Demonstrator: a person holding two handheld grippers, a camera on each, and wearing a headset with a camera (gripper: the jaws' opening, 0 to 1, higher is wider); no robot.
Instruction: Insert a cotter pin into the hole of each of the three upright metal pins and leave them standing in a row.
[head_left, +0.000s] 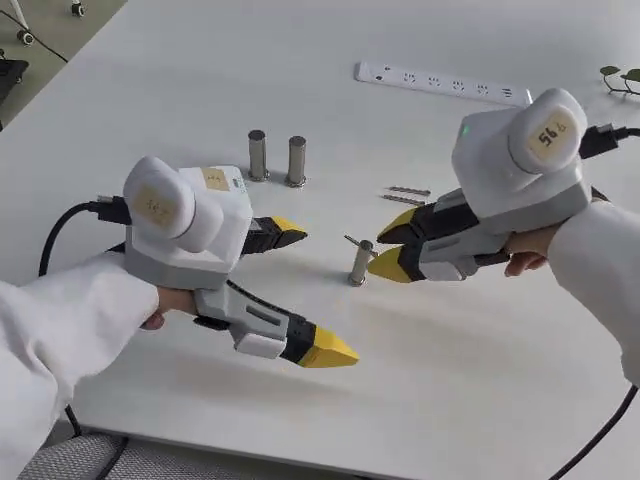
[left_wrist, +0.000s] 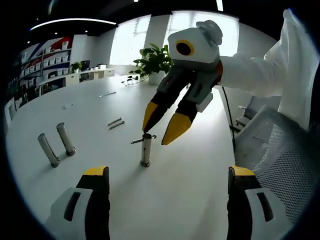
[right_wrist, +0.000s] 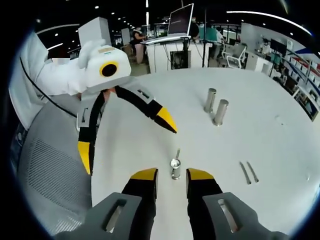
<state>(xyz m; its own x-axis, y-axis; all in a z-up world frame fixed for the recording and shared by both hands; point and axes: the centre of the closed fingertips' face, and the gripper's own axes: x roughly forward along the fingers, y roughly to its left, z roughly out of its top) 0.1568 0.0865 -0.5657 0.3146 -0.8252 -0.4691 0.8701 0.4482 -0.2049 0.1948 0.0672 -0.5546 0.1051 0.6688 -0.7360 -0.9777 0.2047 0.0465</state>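
A short metal pin (head_left: 360, 264) stands mid-table with a cotter pin (head_left: 354, 241) through its top. My right gripper (head_left: 382, 250) is open, its yellow tips just right of that pin's head; in the right gripper view the pin (right_wrist: 175, 168) stands just ahead of the narrow gap between the jaws. My left gripper (head_left: 312, 291) is wide open to the pin's left, holding nothing, and its own view shows the pin (left_wrist: 145, 150) ahead. Two bare upright pins (head_left: 257, 155) (head_left: 296, 160) stand side by side farther back. Two loose cotter pins (head_left: 406, 195) lie flat behind the right gripper.
A white power strip (head_left: 445, 85) lies along the far side of the white table (head_left: 480, 380). The table's near edge runs just below my left gripper, with a mesh chair (left_wrist: 280, 150) beyond it. Cables trail from both grippers.
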